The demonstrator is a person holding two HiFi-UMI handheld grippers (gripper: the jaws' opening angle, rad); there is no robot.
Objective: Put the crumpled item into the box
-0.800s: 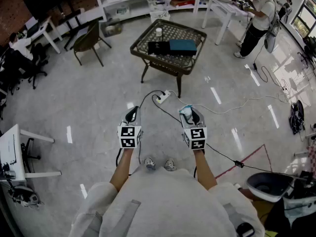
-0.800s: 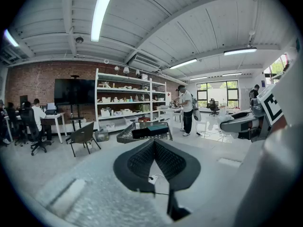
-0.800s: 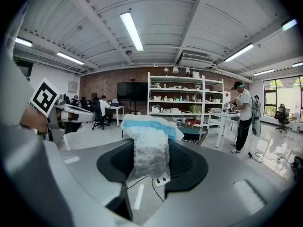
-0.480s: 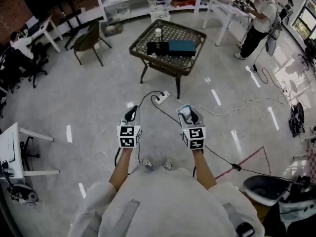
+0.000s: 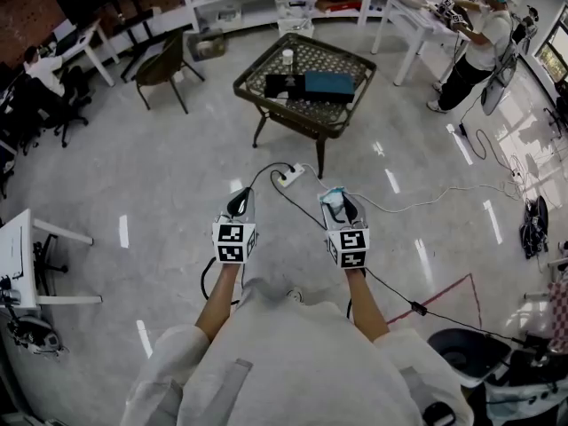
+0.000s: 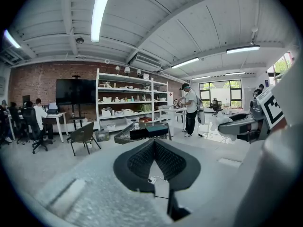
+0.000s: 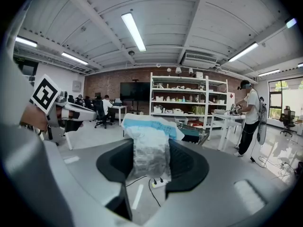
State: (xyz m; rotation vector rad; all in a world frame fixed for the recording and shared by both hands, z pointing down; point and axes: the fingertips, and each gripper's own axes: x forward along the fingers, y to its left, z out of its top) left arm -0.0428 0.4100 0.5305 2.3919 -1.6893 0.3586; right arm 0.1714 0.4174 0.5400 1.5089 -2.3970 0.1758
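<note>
The lattice table point(image 5: 321, 59) is set well ahead, with the black box point(image 5: 286, 85) on it as the likely goal. Short of the table, the right gripper point(image 5: 341, 204) is clamped on the crumpled wrapper point(image 5: 333, 199) for carrying. The left gripper point(image 5: 238, 204) is held closed and empty alongside.

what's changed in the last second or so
Only the person's step: two shoes showed below the grippers, now one shoe. Nothing taken or let go: the right gripper stays shut on the crumpled item, the left gripper stays shut and empty, the table still ahead.
</note>
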